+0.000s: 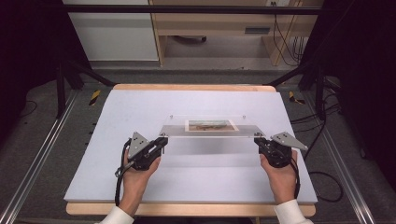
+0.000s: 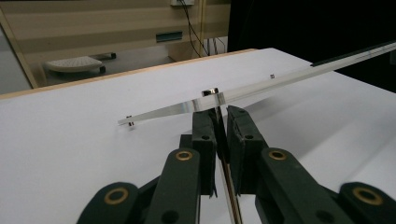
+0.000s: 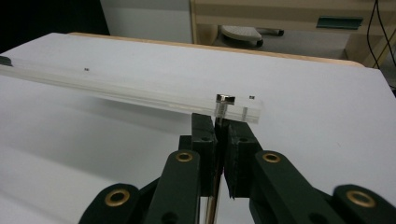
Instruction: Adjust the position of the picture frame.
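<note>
The clear acrylic picture frame point(image 1: 210, 126), a small landscape print sandwiched in its middle, hangs above the white bench point(image 1: 140, 186) with its shadow lying on the sheet beneath it, carried between the two hands; the left tongs point(image 1: 163, 140) are clenched on its near left corner, just below the little metal stud point(image 2: 210, 92), and the right tongs point(image 1: 258, 140) are clenched on the near right corner in the same way, the pane's edge pinched between the black pads point(image 3: 204, 133); to my eye the step is a two-handed carry, and the way to do it well is to keep both hands moving as one, at the same height and the same pace, so the plate neither twists nor bows; the grips sit only on the very corners, so I would hold the squeeze steady and avoid any tilt that lets the slick acrylic slide out; from the left gripper view the far edge already looks higher than the near one, which I would level before setting it down flat and gently.
</note>
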